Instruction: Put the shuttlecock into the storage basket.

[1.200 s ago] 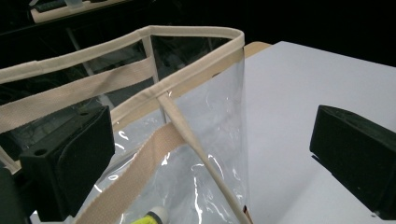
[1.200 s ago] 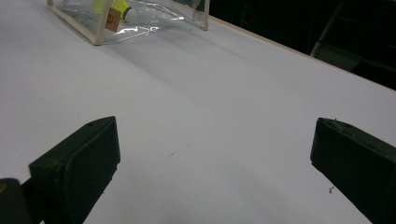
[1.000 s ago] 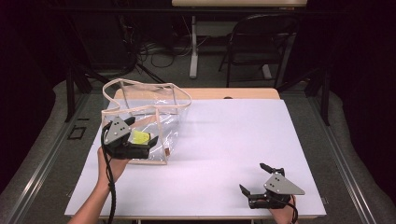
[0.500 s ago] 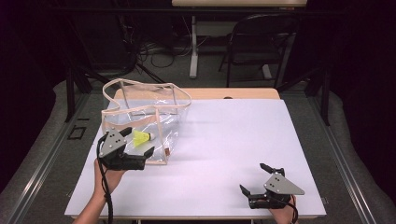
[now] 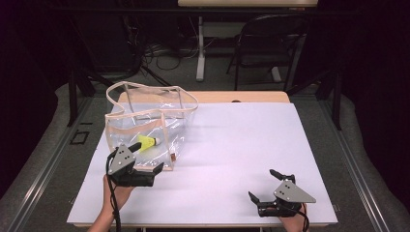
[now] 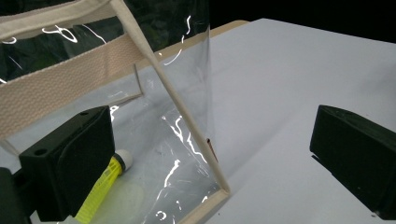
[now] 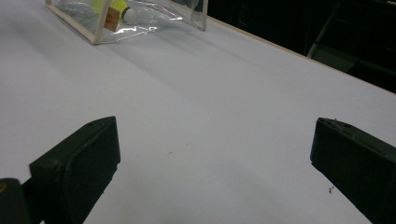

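While I hold both tongs low, left gripper (image 5: 155,170) jaws apart beside the clear bag (image 5: 154,126), yellow marker (image 5: 147,142) seemingly inside, right gripper (image 5: 265,187) jaws apart, well apart on the white table (image 5: 232,145).

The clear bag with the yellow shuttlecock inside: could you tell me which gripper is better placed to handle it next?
Probably the left. The left gripper sits open right at the clear bag's near corner, with the yellow shuttlecock just beyond; the right gripper rests open far across the table.
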{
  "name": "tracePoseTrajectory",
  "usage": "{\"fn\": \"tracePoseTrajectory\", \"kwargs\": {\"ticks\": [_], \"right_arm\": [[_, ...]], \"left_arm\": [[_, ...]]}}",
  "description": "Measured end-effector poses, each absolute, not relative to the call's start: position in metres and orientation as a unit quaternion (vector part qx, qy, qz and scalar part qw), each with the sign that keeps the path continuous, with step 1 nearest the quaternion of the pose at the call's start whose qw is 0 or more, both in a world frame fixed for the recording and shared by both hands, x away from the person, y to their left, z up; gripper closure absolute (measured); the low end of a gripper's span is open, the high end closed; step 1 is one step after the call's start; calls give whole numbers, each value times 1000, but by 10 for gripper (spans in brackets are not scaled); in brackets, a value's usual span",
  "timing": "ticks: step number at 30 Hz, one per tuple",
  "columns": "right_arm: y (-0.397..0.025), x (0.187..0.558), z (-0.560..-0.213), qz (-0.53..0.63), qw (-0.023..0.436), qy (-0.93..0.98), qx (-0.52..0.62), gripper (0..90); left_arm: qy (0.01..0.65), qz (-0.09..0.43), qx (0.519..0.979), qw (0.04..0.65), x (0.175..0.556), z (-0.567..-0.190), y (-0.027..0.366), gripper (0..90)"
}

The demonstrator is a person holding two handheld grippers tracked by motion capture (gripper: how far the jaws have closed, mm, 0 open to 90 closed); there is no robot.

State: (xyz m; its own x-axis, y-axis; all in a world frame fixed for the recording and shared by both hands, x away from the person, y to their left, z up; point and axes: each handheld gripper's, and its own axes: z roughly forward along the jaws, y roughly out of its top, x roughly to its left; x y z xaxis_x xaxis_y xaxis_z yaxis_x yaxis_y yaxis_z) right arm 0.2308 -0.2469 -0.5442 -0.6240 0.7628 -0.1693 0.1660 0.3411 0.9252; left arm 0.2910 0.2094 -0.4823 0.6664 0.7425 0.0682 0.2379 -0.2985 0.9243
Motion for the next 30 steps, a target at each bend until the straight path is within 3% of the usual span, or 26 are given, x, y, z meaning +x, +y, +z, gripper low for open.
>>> {"fn": "tracePoseTrajectory", "kwargs": {"ticks": [30], "right_arm": [[-247, 230, -544, 486, 309, 759, 305, 10]], "left_arm": [[320, 254, 762, 503, 270, -508, 216, 0]]}}
